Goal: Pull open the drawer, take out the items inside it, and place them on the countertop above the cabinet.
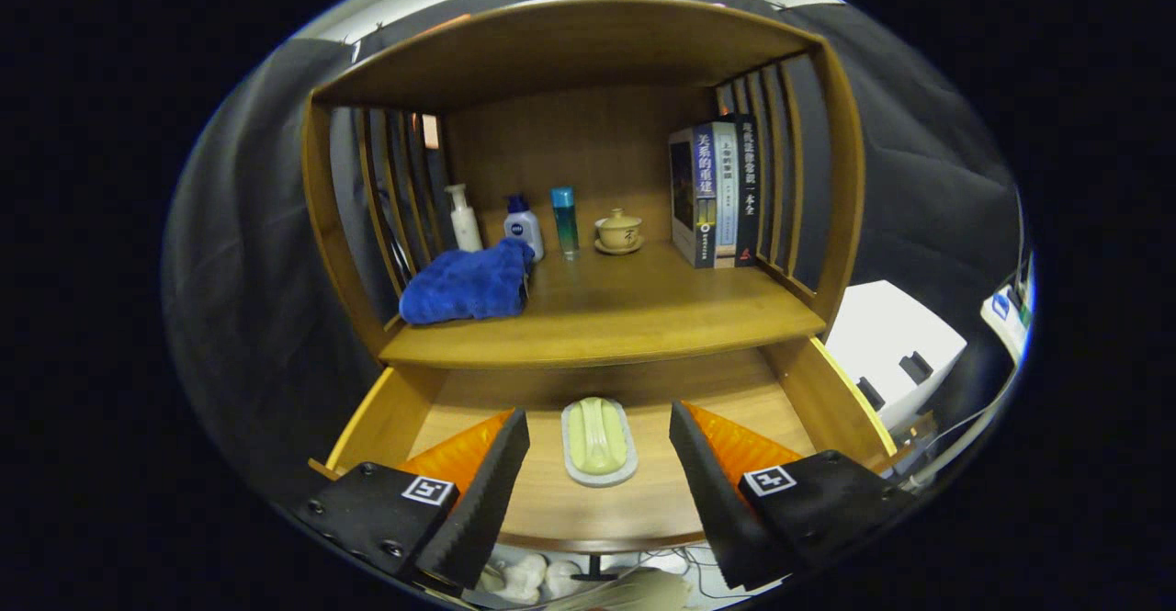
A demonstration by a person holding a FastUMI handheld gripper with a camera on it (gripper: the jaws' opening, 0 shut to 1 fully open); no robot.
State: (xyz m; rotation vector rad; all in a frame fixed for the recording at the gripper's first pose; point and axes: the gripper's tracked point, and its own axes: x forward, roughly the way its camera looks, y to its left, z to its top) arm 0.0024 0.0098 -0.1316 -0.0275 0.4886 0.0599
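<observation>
Between spread gripper (599, 473) fingers, soap dish (599, 441)

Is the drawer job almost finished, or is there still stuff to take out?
Partway. The drawer already stands pulled open below the countertop. The gripper has its fingers spread wide and holds nothing; the soap dish lies in the drawer between them. Still left: closing on the dish, lifting it out and setting it on the countertop, where the blue towel and bottles sit.

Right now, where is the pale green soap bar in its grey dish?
In the gripper view, the pale green soap bar in its grey dish lies on the floor of the open wooden drawer, between the gripper's open fingers, below the countertop edge.
</observation>
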